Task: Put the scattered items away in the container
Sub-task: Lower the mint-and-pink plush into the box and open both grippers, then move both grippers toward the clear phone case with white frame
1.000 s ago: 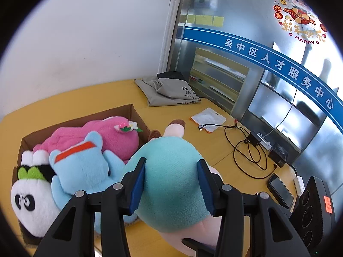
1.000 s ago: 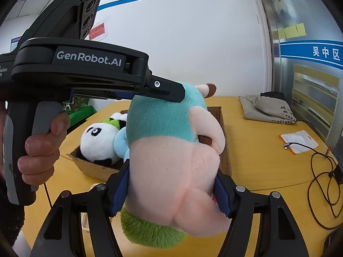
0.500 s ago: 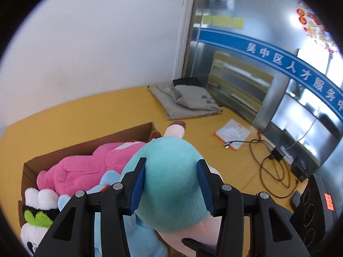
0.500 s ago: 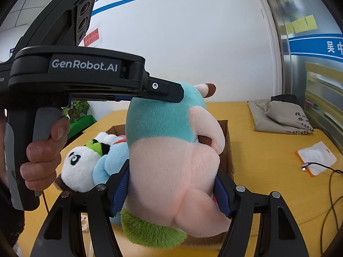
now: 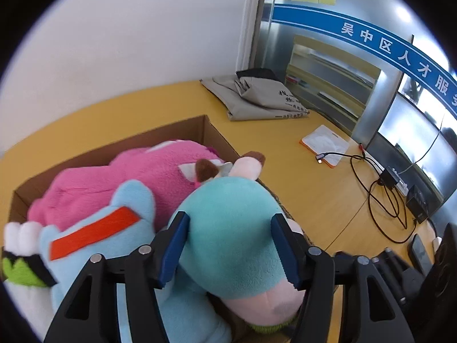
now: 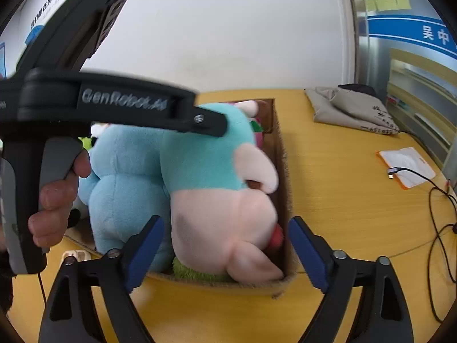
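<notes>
- A cardboard box on the desk is crowded: a pink plush fills its far side, a light-blue plush with an orange-red stripe lies in front of it, and a panda toy's white and green parts show at the left edge.
- The teal-and-pink plush sits at the box's right end, its pink belly and legs against the near cardboard wall, pressed beside the light-blue plush.
- The left tongs straddle the teal back of this plush; their jaws are opening, and the blue pads stand just beside the fabric on either side with no visible squeeze.
- The right tongs are released and their jaws are opening: the pads stand clear of the pink belly on both sides, the plush between them.
- In the right wrist view a hand grips the handle of the left tool, which crosses above the plush.
- Farther along the yellow desk lie a folded grey cloth, a white pouch with orange edge and black cables.
- Behind stand a white wall and a metal partition with a blue banner.
</notes>
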